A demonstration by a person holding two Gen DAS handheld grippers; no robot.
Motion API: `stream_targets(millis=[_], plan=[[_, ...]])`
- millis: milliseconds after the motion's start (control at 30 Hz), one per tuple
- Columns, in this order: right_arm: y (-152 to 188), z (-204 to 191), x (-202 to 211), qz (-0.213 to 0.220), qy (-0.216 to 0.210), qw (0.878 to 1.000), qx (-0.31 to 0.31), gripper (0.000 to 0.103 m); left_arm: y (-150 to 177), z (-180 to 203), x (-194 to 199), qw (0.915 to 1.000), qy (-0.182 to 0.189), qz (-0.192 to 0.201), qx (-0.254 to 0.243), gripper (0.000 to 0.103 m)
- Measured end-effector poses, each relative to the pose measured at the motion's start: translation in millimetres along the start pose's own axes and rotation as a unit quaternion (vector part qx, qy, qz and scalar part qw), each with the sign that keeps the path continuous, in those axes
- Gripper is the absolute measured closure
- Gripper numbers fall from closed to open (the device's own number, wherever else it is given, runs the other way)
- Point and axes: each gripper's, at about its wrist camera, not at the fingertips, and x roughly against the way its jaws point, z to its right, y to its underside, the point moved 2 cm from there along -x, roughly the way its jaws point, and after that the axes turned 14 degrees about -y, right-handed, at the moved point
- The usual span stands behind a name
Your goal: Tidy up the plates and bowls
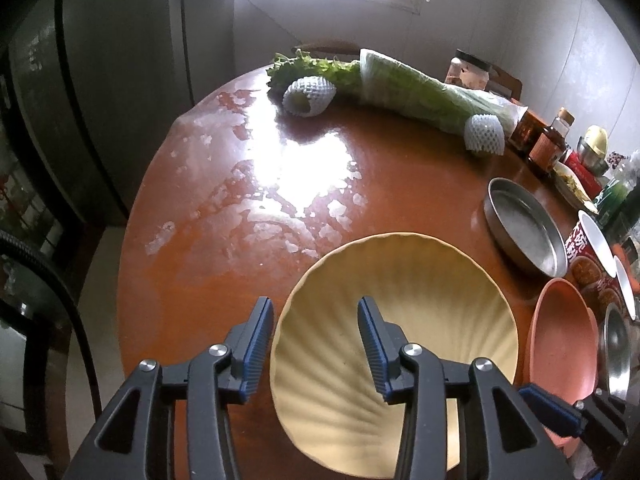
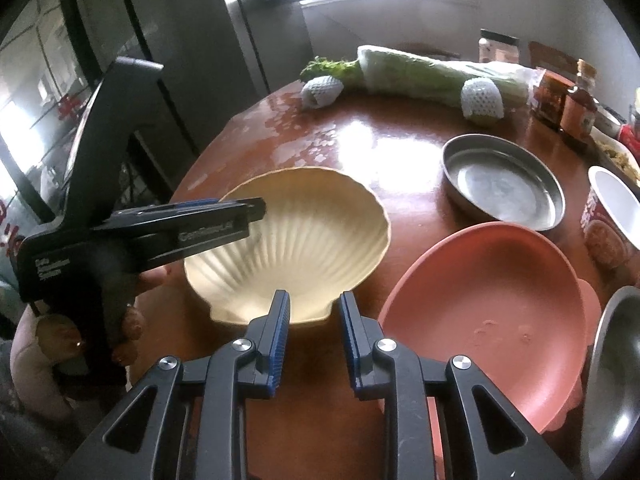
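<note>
A cream shell-shaped plate lies on the round brown table. My left gripper straddles its left rim, one finger outside and one over the ribbed inside, with the pads standing off the rim. The right wrist view shows that gripper side-on, held by a hand. My right gripper is shut on the plate's small hinge tab at its near edge. One of its fingers shows at the lower right in the left wrist view.
A pink plate sits just right of the cream one, with a steel pan behind it and a steel bowl at the right edge. A noodle cup, jars, wrapped cabbage and foam nets line the far side.
</note>
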Motion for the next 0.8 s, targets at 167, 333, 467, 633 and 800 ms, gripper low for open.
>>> stream_targets(millis=[167, 333, 467, 633, 800], plan=[[-0.6, 2.9, 10.0, 0.015, 0.005, 1.000, -0.006, 0.075, -1.0, -1.4, 10.7, 0.9999, -0.006, 0.015, 0.002, 0.055], [-0.2, 2.5, 23.4, 0.031, 0.009, 0.999, -0.007, 0.070, -2.3, -1.8, 27.0, 0.9994, -0.012, 0.031, 0.008, 0.051], [0.2, 3.8, 37.2, 0.048, 0.010, 0.999, -0.011, 0.068, -3.1, 0.6, 42.4, 0.9989, -0.009, 0.046, 0.005, 0.050], [3.9, 6.4, 59.5, 0.070, 0.018, 0.997, -0.015, 0.067, 0.4, 12.2, 64.2, 0.9979, 0.004, 0.065, -0.007, 0.050], [9.3, 7.6, 84.7, 0.092, 0.029, 0.995, -0.014, 0.067, 5.7, 27.3, 88.2, 0.9960, 0.016, 0.085, -0.021, 0.050]])
